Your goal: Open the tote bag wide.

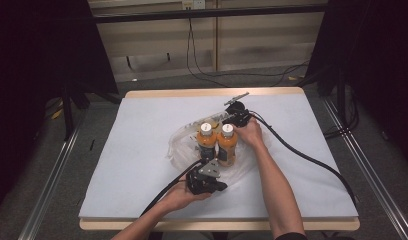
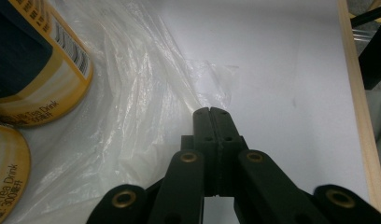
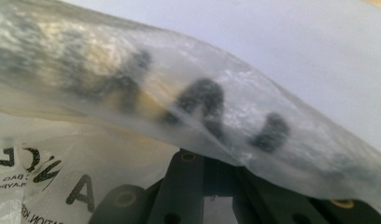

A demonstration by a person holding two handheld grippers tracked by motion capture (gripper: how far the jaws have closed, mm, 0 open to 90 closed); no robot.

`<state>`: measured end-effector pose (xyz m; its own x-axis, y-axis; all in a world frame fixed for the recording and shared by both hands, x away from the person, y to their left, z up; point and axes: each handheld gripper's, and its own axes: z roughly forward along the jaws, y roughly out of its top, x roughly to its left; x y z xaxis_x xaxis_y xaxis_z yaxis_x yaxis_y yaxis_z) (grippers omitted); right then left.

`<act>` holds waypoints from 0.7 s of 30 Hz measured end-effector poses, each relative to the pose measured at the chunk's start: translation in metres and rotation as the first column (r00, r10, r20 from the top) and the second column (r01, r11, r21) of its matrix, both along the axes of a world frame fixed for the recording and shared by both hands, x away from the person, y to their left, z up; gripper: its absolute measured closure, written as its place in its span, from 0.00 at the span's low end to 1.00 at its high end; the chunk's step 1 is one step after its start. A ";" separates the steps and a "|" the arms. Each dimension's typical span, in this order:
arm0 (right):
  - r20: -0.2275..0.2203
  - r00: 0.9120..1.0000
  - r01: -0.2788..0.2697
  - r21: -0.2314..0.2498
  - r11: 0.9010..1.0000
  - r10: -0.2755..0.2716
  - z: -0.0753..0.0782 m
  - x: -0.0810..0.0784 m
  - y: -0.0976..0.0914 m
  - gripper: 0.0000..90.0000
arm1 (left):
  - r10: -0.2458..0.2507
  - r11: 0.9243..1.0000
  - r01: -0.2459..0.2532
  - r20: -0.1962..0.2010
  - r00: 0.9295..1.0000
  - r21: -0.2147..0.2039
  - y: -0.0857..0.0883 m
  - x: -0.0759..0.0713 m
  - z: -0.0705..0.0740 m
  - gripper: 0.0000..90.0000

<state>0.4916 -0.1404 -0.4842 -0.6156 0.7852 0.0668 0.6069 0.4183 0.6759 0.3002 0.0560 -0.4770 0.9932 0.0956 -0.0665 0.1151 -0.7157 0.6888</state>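
— What's going on at the white-covered desk right now?

— Two orange tea-drink bottles with white caps are standing upright, side by side and touching, about the middle of the desk. They are sitting on or in a clear, crinkled plastic bag, which is spreading out toward the left edge and the far edge.

— And the tools?

— The left tool is lying toward the near edge, just beside the bag's near side. In the left gripper view its black jaws are pressed together. A fold of film is lying right at the tips, but I cannot tell whether any is pinched. The right tool is on the far side of the bottles. In the right gripper view a printed band of the bag is draped across its jaws and hiding the tips, so I cannot tell whether it is closed or gripping.

— So what does the next move hinge on?

— I'd judge it hinges on the bottles standing between the two tools, long axes vertical. The right tool is at the bag's far rim and the left at the near rim, each roughly equally near. Pulling unevenly could tip the pair.
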 end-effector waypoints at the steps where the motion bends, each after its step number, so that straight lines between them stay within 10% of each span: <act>1: -0.002 1.000 0.001 0.001 1.000 -0.001 0.000 0.000 0.000 1.00 | 0.007 1.000 -0.007 -0.010 1.000 -0.019 0.000 0.000 -0.001 1.00; 9: -0.036 0.997 -0.063 0.088 0.994 0.066 0.013 -0.013 -0.003 1.00 | 0.019 0.996 -0.020 -0.016 1.000 -0.089 0.003 0.001 0.012 1.00; 21: 0.021 0.990 -0.141 0.233 0.962 0.140 0.054 -0.045 -0.019 1.00 | 0.103 0.970 -0.100 0.001 0.995 -0.223 0.037 0.010 0.051 0.99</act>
<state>0.4461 -0.1597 -0.4298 -0.7190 0.6540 0.2350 0.5504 0.3295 0.7671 0.3105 0.0932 -0.4262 0.9800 0.1801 -0.0850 0.1694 -0.5294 0.8313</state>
